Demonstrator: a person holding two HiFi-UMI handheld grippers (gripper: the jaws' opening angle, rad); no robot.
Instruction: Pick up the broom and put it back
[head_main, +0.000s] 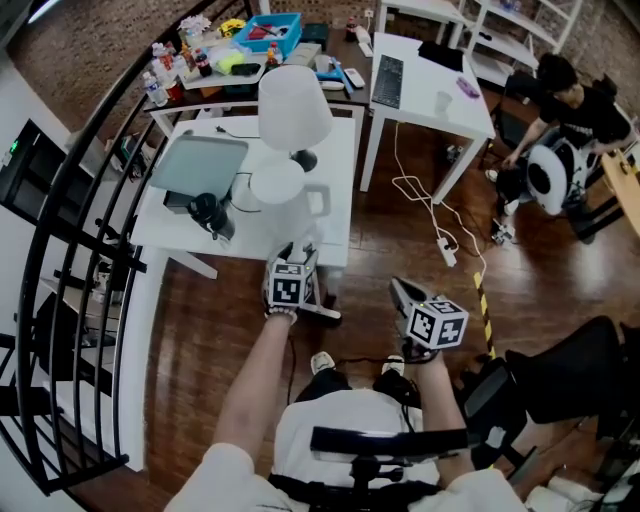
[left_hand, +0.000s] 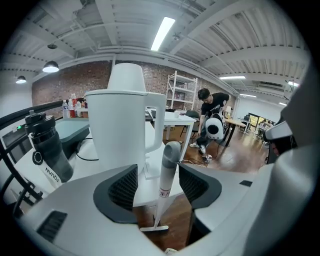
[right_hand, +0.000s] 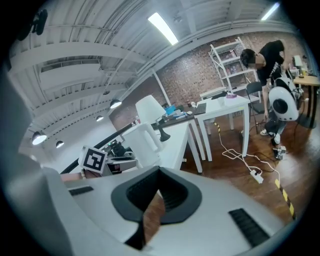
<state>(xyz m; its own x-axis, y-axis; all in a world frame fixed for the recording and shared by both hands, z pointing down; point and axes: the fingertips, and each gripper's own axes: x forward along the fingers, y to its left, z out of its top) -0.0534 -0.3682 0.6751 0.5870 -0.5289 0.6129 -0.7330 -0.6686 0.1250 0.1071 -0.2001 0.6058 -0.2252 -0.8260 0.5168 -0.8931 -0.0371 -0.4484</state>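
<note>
The broom shows in the left gripper view as a slim white-grey handle (left_hand: 167, 165). It stands upright on the wooden floor, against the edge of the white table (left_hand: 150, 185). My left gripper (left_hand: 159, 184) is open, its jaws wide on either side of the handle, and the pads are clear of it. In the head view the left gripper (head_main: 300, 256) is at the table's near edge and hides the handle. My right gripper (head_main: 402, 292) hangs over the floor to the right. Its jaws (right_hand: 157, 192) are shut with nothing between them.
A tall white jug (left_hand: 122, 130) and a black bottle (left_hand: 47, 150) stand on the table close behind the handle. A black railing (head_main: 60, 250) runs along the left. A cable with a power strip (head_main: 447, 250) lies on the floor. A person (head_main: 570, 100) crouches at the far right.
</note>
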